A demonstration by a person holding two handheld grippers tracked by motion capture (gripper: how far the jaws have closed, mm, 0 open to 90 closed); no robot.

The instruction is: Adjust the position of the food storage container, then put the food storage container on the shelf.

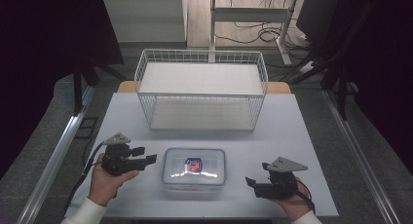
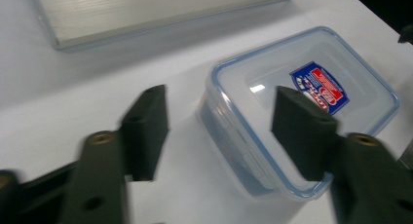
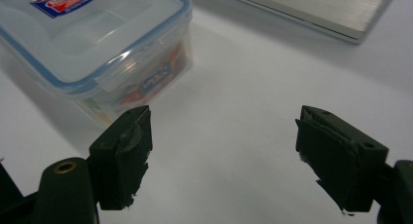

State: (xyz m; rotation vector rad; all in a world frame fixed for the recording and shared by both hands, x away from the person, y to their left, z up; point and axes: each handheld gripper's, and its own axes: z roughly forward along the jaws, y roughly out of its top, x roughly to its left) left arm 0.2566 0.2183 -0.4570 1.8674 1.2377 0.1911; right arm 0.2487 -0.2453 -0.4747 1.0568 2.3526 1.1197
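I see the clear lidded container (image 1: 194, 167) sitting on the table (image 1: 292, 136) between my 2 grippers, left gripper (image 1: 150, 155) and right gripper (image 1: 249, 181) both spread wide, gripping nothing.

A clear plastic food box (image 1: 194, 173) with a blue-rimmed snap lid lies flat and shut on the white desk (image 1: 292, 136), at about six o'clock of its top, near the front edge. A red and blue label (image 1: 193, 165) sits at the middle of the lid. Coloured contents show dimly through its side wall.
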